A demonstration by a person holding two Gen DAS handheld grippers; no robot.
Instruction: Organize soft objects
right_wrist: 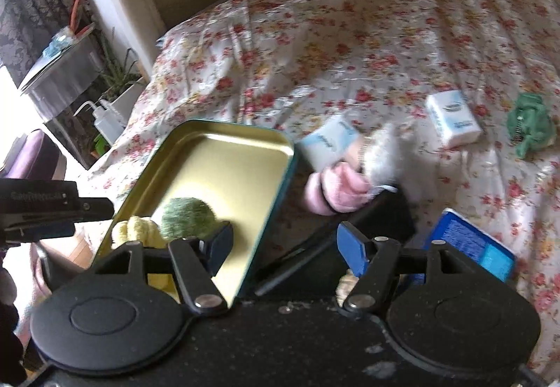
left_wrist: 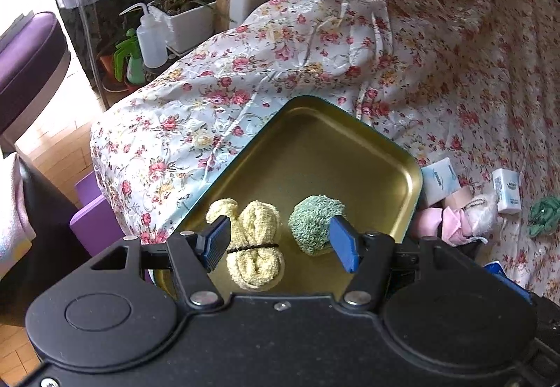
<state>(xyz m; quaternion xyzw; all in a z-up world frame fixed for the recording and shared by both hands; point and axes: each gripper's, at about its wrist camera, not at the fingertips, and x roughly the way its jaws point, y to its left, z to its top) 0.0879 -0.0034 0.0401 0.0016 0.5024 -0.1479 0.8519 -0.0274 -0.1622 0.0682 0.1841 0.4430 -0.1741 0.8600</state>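
Observation:
A gold metal tray (left_wrist: pixel 315 128) (right_wrist: pixel 224 156) lies on the flowered bedspread. In it sit a yellow rolled towel (left_wrist: pixel 255 247) (right_wrist: pixel 138 227) tied with a black band and a green rolled towel (left_wrist: pixel 315 222) (right_wrist: pixel 190 217). My left gripper (left_wrist: pixel 285 243) is open above the two towels and holds nothing. My right gripper (right_wrist: pixel 285 245) is open and empty over the tray's right rim and a black object (right_wrist: pixel 350 240). To the tray's right lie a pink soft item (left_wrist: pixel 444 220) (right_wrist: pixel 336 189), a white fluffy item (right_wrist: pixel 388 152) (left_wrist: pixel 484 212) and a green soft toy (left_wrist: pixel 542 213) (right_wrist: pixel 530 126).
Two white tissue packs (right_wrist: pixel 330 142) (right_wrist: pixel 451 117) and a blue pack (right_wrist: pixel 472 243) lie on the bed right of the tray. The bed's left edge drops to a wooden floor with a purple block (left_wrist: pixel 92 215), plants and a squeeze bottle (left_wrist: pixel 150 40).

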